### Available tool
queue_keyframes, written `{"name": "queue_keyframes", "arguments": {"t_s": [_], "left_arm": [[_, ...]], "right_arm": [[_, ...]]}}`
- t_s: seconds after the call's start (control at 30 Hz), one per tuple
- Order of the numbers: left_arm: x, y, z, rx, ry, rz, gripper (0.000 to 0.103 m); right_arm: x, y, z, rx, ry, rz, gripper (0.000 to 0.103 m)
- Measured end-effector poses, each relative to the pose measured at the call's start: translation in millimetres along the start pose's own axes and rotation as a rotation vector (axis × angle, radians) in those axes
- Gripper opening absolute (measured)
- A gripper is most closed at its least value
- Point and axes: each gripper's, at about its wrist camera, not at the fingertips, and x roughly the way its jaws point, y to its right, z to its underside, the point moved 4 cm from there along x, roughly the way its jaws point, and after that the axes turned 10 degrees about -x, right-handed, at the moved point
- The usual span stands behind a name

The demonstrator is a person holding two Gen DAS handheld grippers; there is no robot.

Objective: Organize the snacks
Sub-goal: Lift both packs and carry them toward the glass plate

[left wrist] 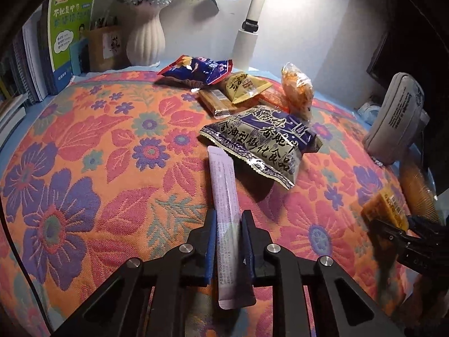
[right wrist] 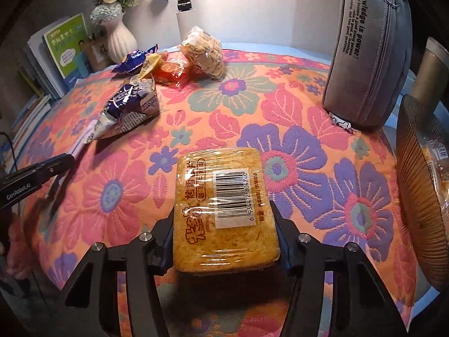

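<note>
My left gripper (left wrist: 228, 219) is shut on a long lilac stick sachet (left wrist: 224, 182), which points away toward a blue-and-silver snack bag (left wrist: 261, 143) on the floral cloth. My right gripper (right wrist: 223, 210) is shut on a clear-wrapped yellow cake block (right wrist: 219, 174) with a barcode label, held just above the cloth. In the left wrist view that block (left wrist: 384, 207) shows at the far right. In the right wrist view the left gripper (right wrist: 56, 165) comes in from the left edge. A clear bag of crackers (right wrist: 204, 50), a red pack (right wrist: 171, 73) and a blue packet (left wrist: 196, 68) lie at the back.
A grey pencil case (right wrist: 367, 56) stands at the right rear. A ribbed basket (right wrist: 418, 196) with a wrapped item sits at the right edge. A white vase (left wrist: 146, 39), books (left wrist: 70, 33) and a lamp post (left wrist: 252, 19) line the back wall.
</note>
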Motion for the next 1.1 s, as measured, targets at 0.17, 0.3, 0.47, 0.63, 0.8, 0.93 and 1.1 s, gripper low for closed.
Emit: {"name": "queue_keyframes", "arguments": {"t_s": [0.17, 0.3, 0.47, 0.63, 0.8, 0.93, 1.1], "left_arm": [[-19, 5, 5, -0.008, 0.004, 0.029, 0.016], [-34, 14, 12, 0.001, 0.011, 0.061, 0.016], [-33, 16, 25, 0.007, -0.033, 0.077, 0.016], [-8, 18, 39, 0.072, -0.077, -0.051, 0.021], [0, 32, 42, 0.150, -0.056, -0.075, 0.038], [-2, 39, 42, 0.201, -0.031, -0.113, 0.017], [-28, 49, 39, 0.185, 0.011, 0.004, 0.017]], "right_arm": [[-16, 2, 1, 0.039, 0.025, -0.046, 0.054], [-28, 5, 3, 0.048, 0.046, -0.048, 0.054], [-34, 13, 8, 0.065, 0.052, -0.046, 0.054], [-26, 18, 15, 0.082, 0.024, -0.053, 0.054], [-20, 18, 18, 0.083, 0.008, -0.053, 0.054], [-21, 18, 18, 0.073, 0.012, -0.054, 0.054], [-37, 21, 14, 0.083, 0.055, -0.070, 0.054]]}}
